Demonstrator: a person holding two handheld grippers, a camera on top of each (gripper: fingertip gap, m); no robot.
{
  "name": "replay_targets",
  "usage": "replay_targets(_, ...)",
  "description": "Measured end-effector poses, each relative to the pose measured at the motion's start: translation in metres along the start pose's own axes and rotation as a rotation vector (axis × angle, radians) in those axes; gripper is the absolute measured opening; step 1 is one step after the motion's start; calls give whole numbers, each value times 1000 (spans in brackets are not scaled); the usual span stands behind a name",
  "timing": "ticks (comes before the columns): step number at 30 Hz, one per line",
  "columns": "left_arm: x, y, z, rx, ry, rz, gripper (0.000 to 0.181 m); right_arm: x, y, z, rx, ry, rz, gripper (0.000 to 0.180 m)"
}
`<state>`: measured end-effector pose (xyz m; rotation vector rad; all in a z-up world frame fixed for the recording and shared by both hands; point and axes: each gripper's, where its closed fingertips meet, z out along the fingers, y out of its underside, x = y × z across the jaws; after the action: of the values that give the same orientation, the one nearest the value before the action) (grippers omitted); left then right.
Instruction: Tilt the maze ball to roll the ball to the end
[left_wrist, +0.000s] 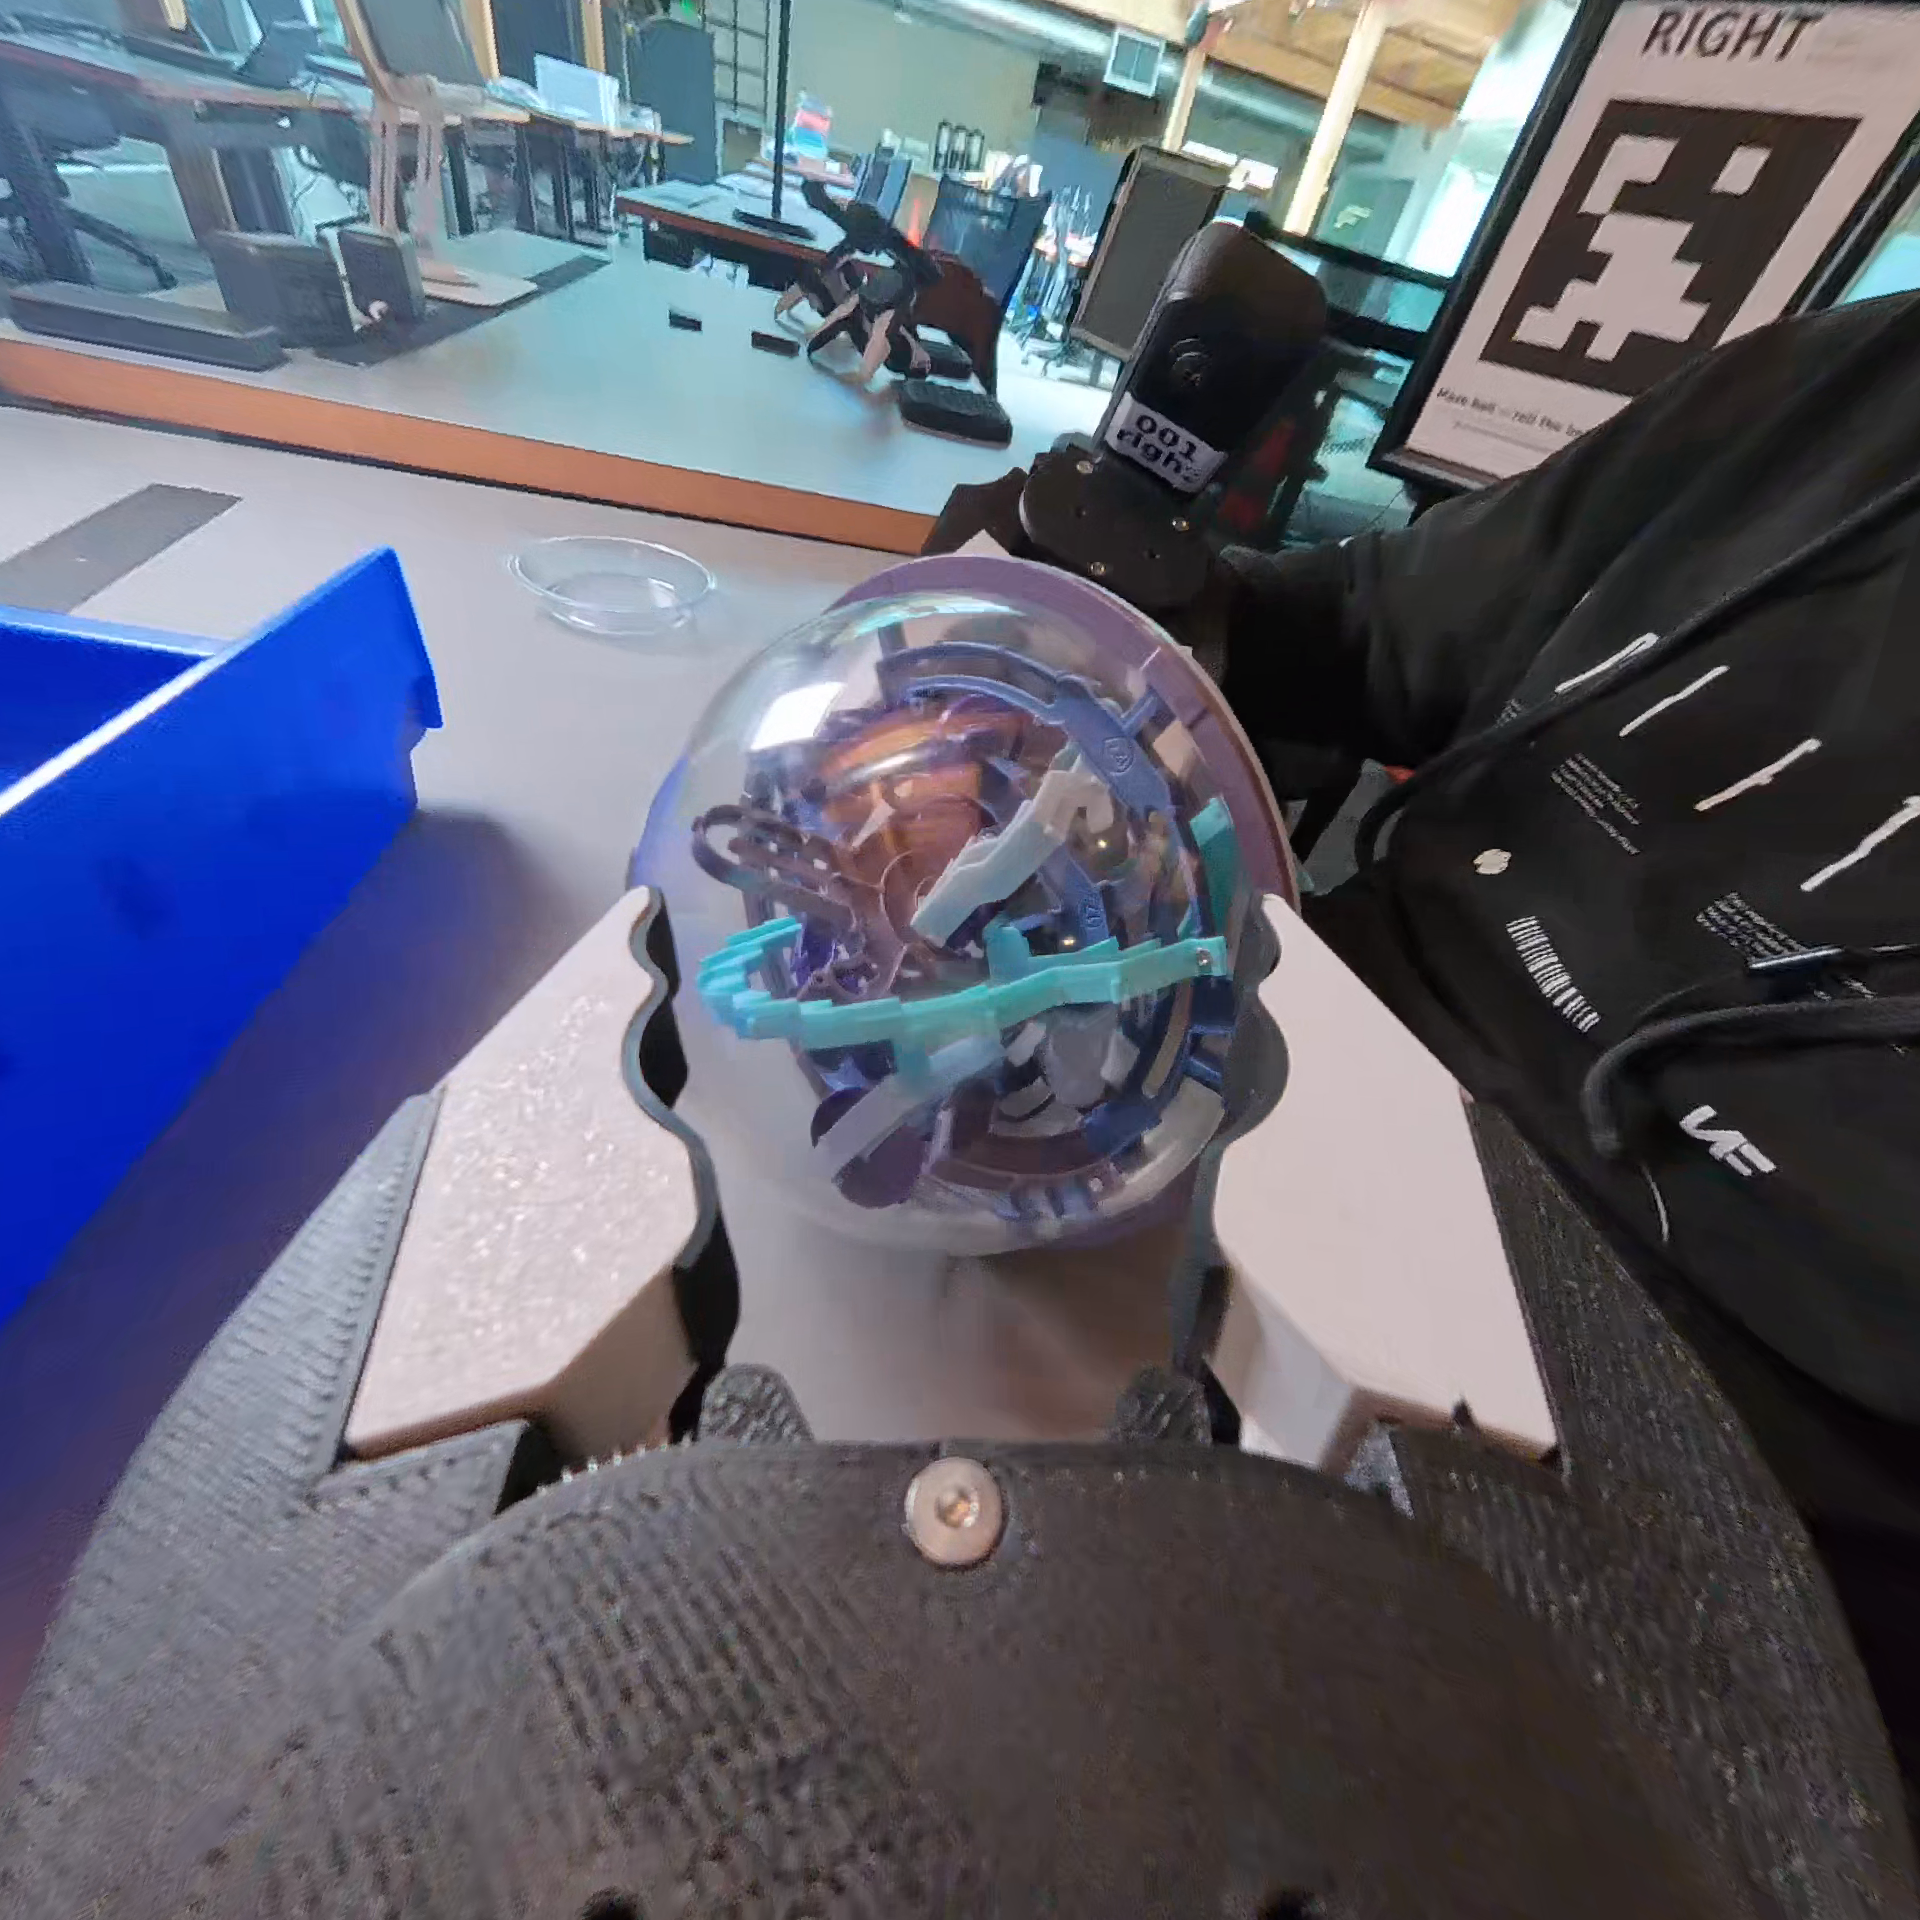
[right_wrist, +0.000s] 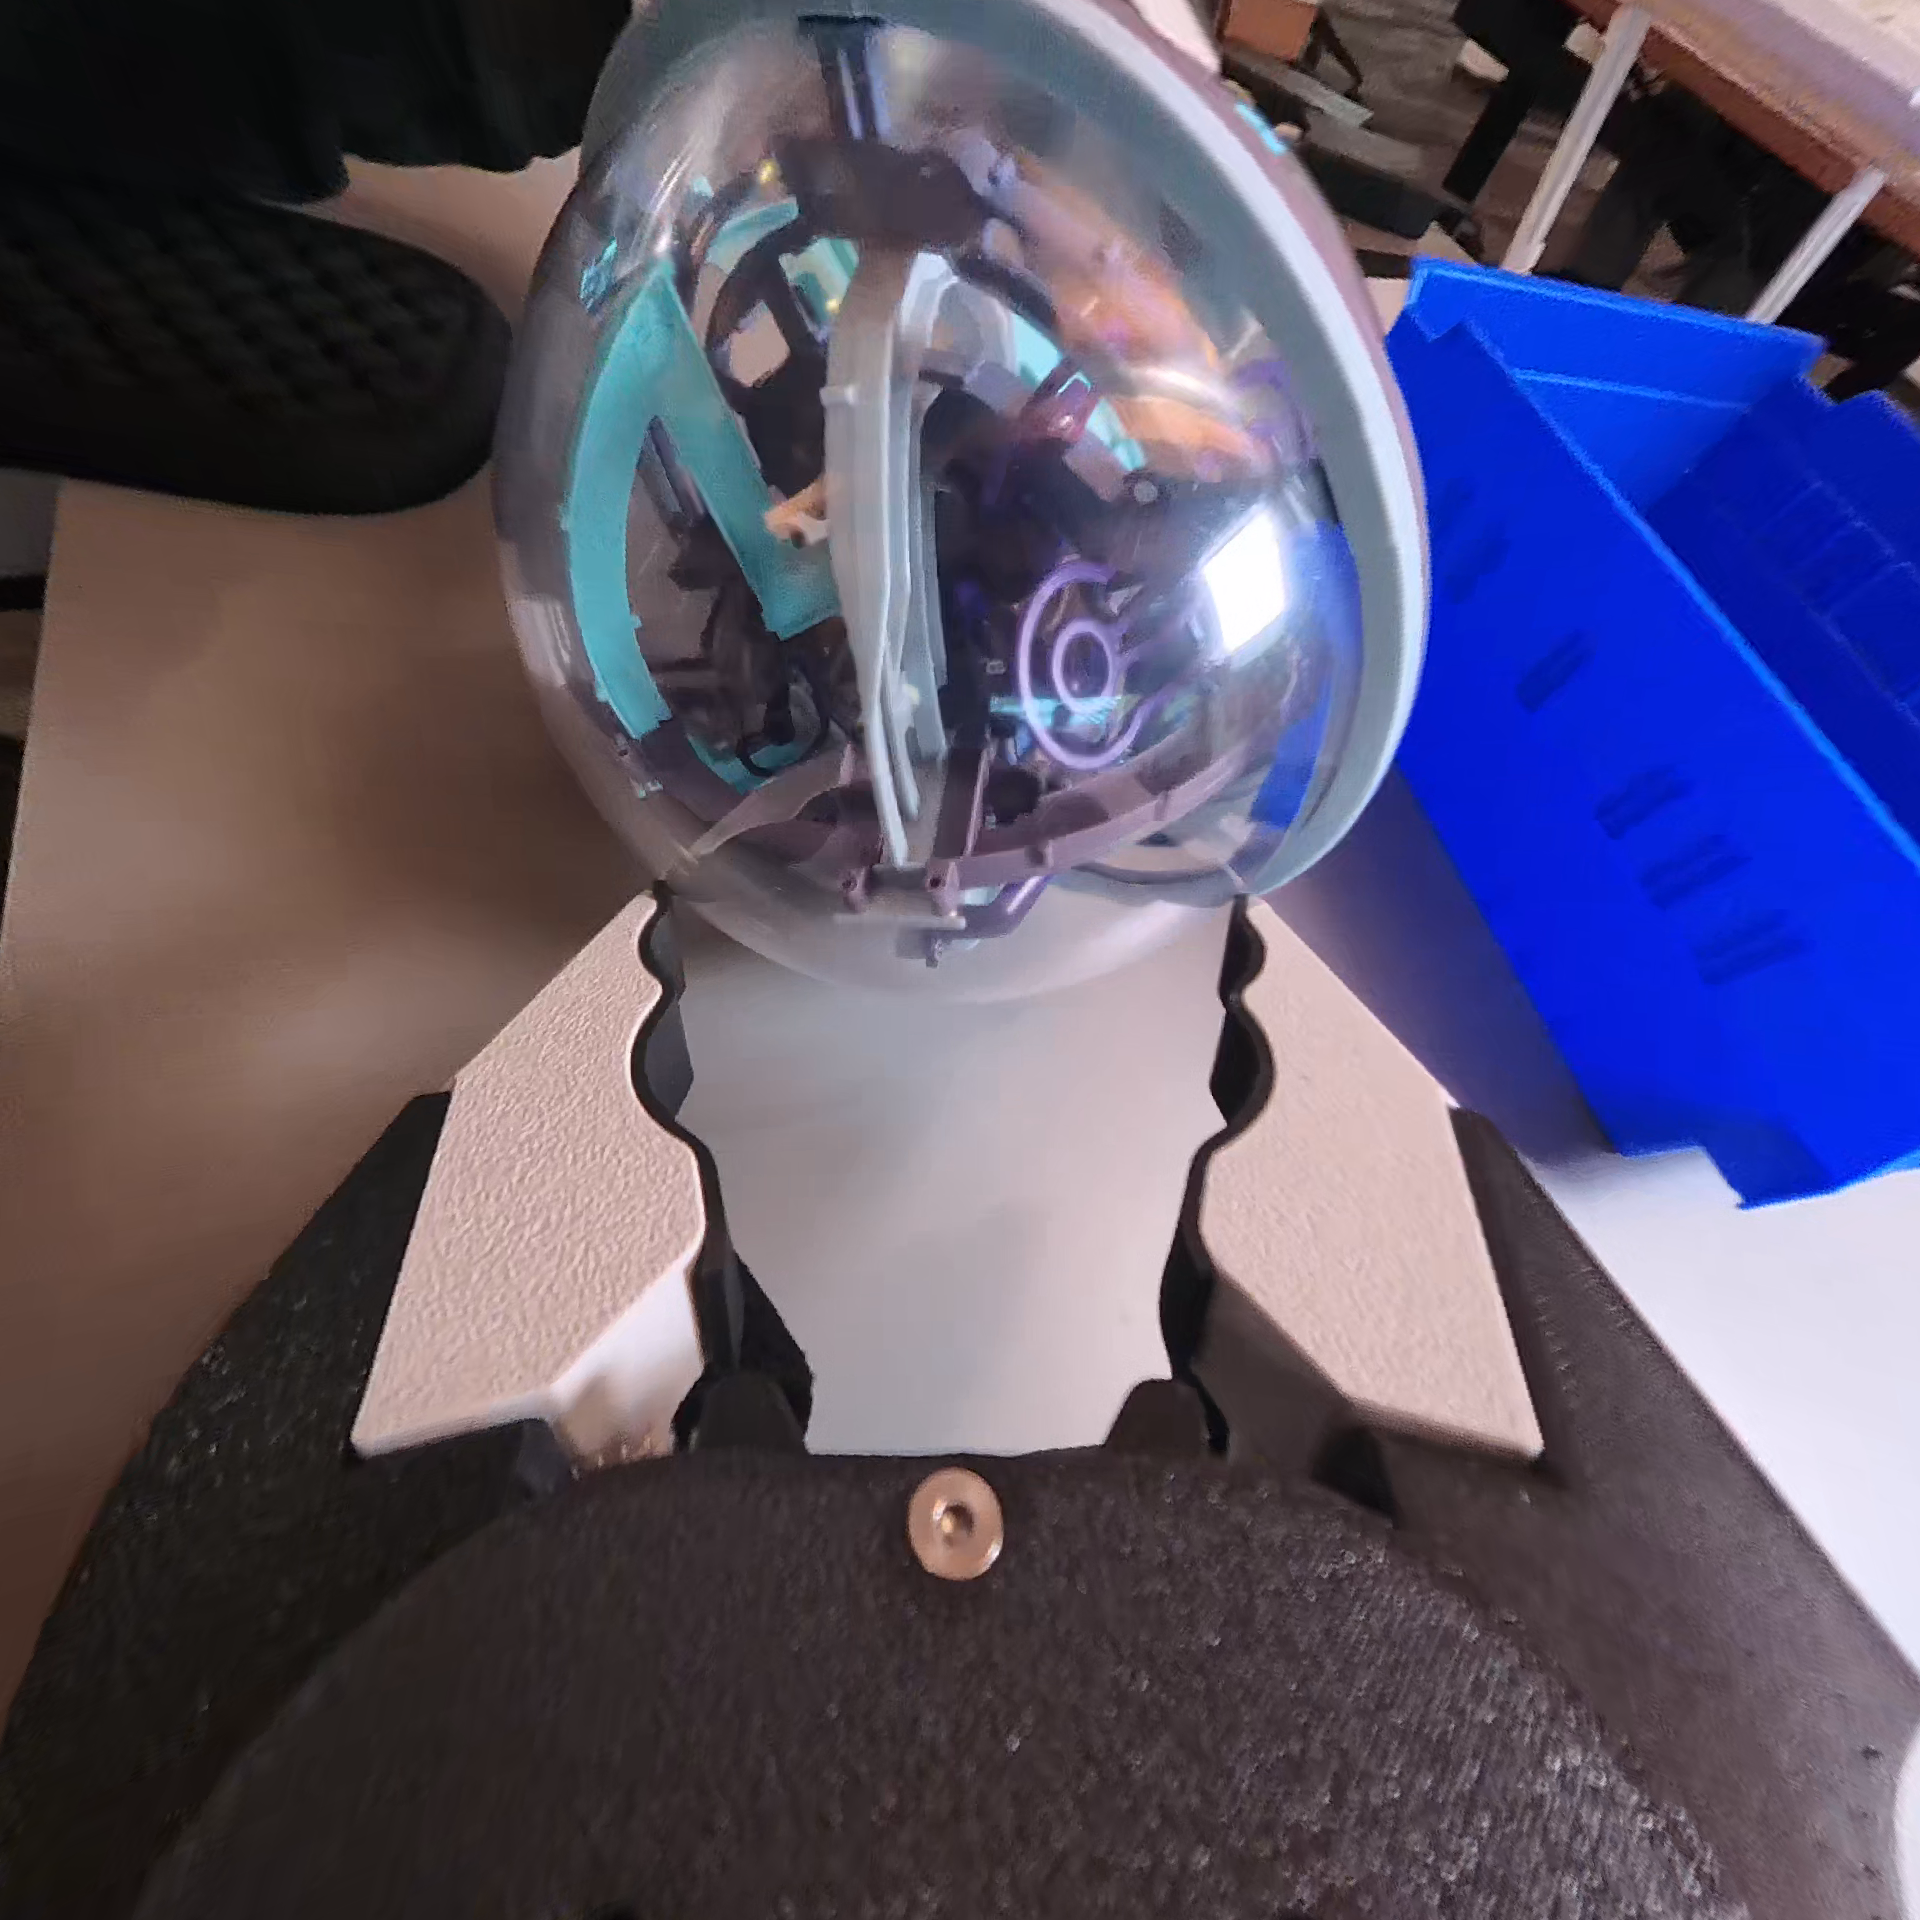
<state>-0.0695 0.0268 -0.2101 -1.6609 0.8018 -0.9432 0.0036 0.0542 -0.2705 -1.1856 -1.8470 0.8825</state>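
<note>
I am gripping the maze ball (left_wrist: 961, 925) with my left gripper (left_wrist: 961, 935), its two pale fingers pressing either side of the clear sphere above the grey table (left_wrist: 540, 748). My right gripper (right_wrist: 951, 925) is meeting the same ball (right_wrist: 956, 499) at its fingertips, though I cannot tell whether those jaws are clamping it. A blue bin (left_wrist: 197, 862) is sitting just beside, a clear dish (left_wrist: 611, 584) beyond.

The maze ball (left_wrist: 956, 935) has a glossy clear plastic shell; the bin (left_wrist: 187, 831) looks like smooth plastic (blue), and the table (left_wrist: 540, 727) is probably matt.
</note>
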Motion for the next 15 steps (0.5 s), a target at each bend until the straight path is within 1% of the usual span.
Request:
replay_targets(7, 4, -1, 10, -47, -44, 20, 109, -2, 5, 1, 13, -63, 33, 104)
replay_targets(11, 1, -3, 14, -66, -64, -24, 108, 1, 7, -2, 25, -94, 59, 104)
replay_targets(15, -4, -5, 15, -32, -70, -95, 108, 4, 4, -8, 50, -113, 81, 102)
